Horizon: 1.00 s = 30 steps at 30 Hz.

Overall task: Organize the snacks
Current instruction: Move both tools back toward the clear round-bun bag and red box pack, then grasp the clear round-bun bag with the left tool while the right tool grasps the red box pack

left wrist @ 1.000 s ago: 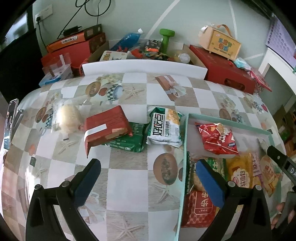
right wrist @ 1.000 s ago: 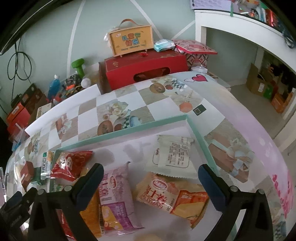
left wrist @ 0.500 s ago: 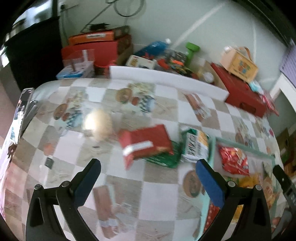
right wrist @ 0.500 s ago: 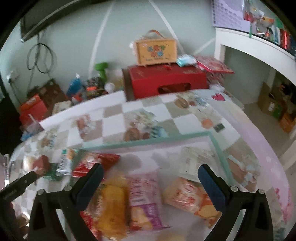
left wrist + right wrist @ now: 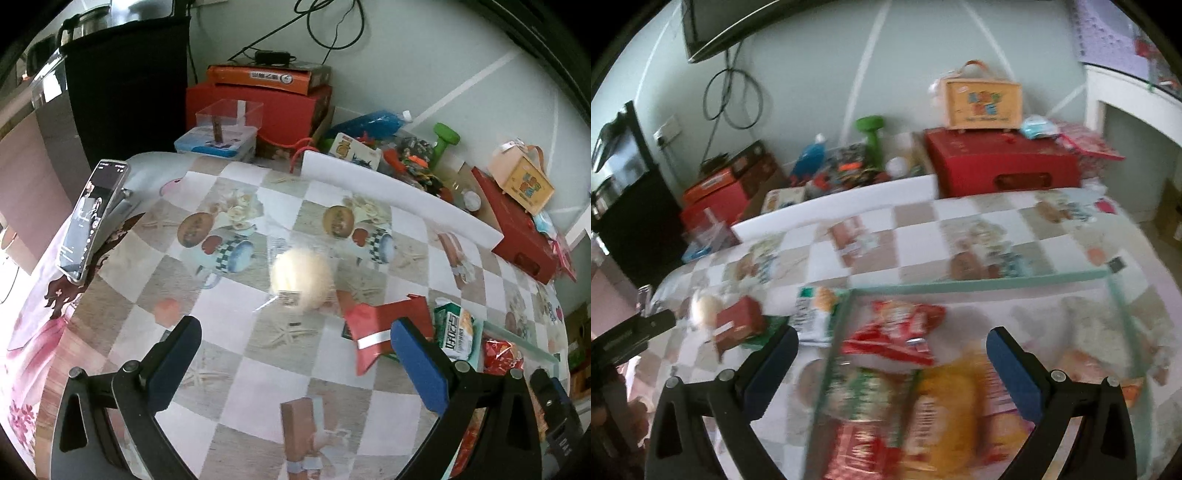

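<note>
My left tongs (image 5: 291, 354) gape wide over the checkered tabletop (image 5: 258, 369), holding nothing and touching nothing. Just beyond them lies a pale round bun in clear wrap (image 5: 301, 278), then a red carton (image 5: 384, 328) leaning over a green packet, with a green-and-white biscuit pack (image 5: 456, 330) beside it; its printing is too small to read. My right tongs (image 5: 890, 354) are equally wide and empty above the teal-rimmed tray (image 5: 979, 286), where a red snack bag (image 5: 897, 332), a yellow pack (image 5: 942, 402) and others lie blurred. Farther back, a dark phone (image 5: 90, 218) leans at the tabletop's left edge.
</note>
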Each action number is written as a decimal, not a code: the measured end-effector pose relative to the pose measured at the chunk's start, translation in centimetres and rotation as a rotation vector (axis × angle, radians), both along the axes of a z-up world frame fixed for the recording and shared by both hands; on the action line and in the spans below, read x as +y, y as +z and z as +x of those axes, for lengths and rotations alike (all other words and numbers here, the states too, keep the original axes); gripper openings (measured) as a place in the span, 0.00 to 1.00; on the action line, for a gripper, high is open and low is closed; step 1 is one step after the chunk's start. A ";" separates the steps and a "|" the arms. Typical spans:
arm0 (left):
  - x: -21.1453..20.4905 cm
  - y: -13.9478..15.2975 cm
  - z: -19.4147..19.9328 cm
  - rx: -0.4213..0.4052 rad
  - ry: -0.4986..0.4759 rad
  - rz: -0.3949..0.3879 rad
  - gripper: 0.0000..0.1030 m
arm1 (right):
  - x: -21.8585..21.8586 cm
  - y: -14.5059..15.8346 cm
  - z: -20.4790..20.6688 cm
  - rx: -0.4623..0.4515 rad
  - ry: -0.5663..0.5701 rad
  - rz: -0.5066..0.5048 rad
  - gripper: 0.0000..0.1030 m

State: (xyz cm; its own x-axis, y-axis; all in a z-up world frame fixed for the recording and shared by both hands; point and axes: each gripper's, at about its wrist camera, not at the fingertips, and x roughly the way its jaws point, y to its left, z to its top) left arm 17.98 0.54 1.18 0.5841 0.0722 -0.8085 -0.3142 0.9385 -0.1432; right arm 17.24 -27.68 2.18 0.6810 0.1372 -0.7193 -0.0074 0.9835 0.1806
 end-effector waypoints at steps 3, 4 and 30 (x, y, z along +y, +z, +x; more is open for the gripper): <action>0.9 -0.1 0.0 0.003 0.013 -0.005 0.99 | 2.0 -0.2 0.2 -0.003 0.042 0.017 1.00; 1.2 -0.1 0.0 0.005 0.016 -0.008 0.99 | 2.4 -0.3 0.2 -0.002 0.050 0.023 1.00; 4.7 -1.2 3.3 -0.002 -0.046 -0.026 0.99 | 13.6 -2.3 2.5 0.017 0.293 -0.066 1.00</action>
